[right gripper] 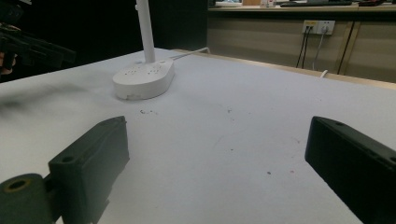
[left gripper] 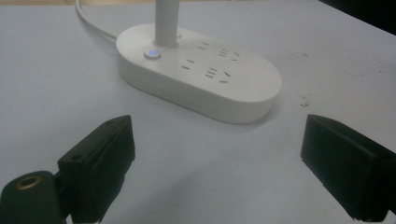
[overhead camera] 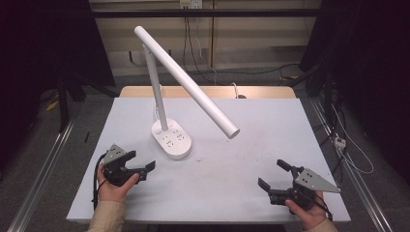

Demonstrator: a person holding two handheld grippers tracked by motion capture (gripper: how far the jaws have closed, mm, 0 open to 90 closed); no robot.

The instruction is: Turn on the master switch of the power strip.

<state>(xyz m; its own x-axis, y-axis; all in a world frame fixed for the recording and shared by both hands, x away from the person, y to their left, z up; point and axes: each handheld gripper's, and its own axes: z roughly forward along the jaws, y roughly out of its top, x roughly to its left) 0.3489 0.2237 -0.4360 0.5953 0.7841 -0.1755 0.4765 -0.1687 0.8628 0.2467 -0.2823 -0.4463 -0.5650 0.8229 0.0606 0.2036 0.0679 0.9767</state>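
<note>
White desk lamp point(overhead camera: 170, 137) with sockets in its oval base stands left of centre on a pale table point(overhead camera: 251, 121). Left gripper point(overhead camera: 143, 164) hovers just beside the base, jaws wide; right gripper point(overhead camera: 273, 175) waits well apart, also wide. A careless nudge could tip the long slanted lamp arm point(overhead camera: 186, 79).

desk point(overhead camera: 251, 159): pale grey top, carries a few dark specks point(left gripper: 306, 100)
wooden strip point(overhead camera: 208, 92): runs along the desk's far edge
wall sockets point(right gripper: 319, 26): on the back wall, cables plugged in
floor cables point(overhead camera: 251, 72): lie behind the desk
power strip point(overhead camera: 340, 141): on the floor, right of the desk
</note>
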